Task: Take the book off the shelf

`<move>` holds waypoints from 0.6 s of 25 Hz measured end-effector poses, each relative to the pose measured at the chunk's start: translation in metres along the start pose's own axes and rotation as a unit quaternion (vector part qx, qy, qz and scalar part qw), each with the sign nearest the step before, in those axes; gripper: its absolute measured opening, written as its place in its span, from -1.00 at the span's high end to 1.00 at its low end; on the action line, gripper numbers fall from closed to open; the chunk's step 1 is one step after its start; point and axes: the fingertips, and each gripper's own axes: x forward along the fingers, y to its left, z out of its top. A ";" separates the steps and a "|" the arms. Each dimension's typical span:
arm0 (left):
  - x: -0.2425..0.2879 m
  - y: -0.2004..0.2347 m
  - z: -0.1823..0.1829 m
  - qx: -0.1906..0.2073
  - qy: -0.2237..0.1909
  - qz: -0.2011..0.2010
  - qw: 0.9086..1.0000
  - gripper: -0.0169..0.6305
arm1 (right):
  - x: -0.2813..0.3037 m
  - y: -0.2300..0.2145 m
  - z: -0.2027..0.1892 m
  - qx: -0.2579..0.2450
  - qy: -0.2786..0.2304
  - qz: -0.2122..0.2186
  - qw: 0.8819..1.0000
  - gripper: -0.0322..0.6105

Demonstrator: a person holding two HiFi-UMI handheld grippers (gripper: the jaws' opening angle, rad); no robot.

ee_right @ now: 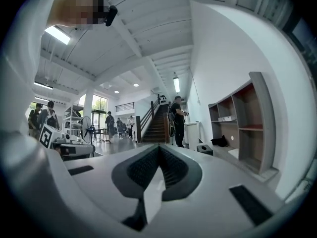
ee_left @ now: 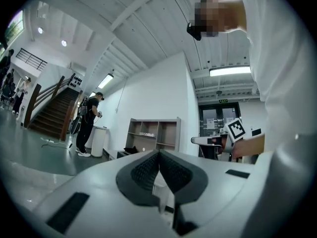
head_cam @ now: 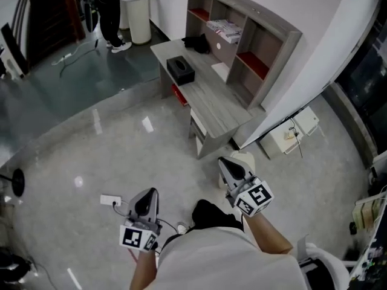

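Observation:
The book (head_cam: 225, 29) lies flat in an upper compartment of the grey shelf unit (head_cam: 266, 47) that stands on a grey desk (head_cam: 205, 95), far ahead of me. It also shows small in the right gripper view, the book (ee_right: 227, 118) on the shelf unit (ee_right: 257, 128). In the left gripper view the shelf unit (ee_left: 154, 134) is distant. My left gripper (head_cam: 149, 194) and right gripper (head_cam: 223, 161) hang low over the floor near my body, well short of the desk. Both are shut with nothing between the pads, as the left gripper (ee_left: 159, 153) and right gripper (ee_right: 159, 148) views show.
A black tissue box (head_cam: 180, 70), a black object (head_cam: 196, 42) and white paper (head_cam: 221, 71) lie on the desk. A person in black (head_cam: 112, 11) stands by a white bin (head_cam: 138, 14). A white box (head_cam: 290, 135) sits by the wall, a power strip (head_cam: 110, 200) on the floor.

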 end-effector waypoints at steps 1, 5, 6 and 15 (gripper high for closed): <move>0.001 0.006 -0.006 -0.008 0.005 0.000 1.000 0.89 | 0.003 -0.001 -0.005 0.000 0.007 -0.002 1.000 0.83; 0.037 0.030 -0.018 -0.022 0.023 -0.015 0.999 0.89 | 0.027 -0.030 -0.025 0.015 0.022 -0.020 0.999 0.83; 0.053 0.034 -0.017 -0.019 0.024 -0.022 0.999 0.89 | 0.037 -0.043 -0.029 0.020 0.024 -0.025 0.999 0.83; 0.248 0.085 -0.009 -0.017 0.038 -0.066 0.997 0.89 | 0.168 -0.164 -0.029 0.051 0.032 0.018 0.998 0.83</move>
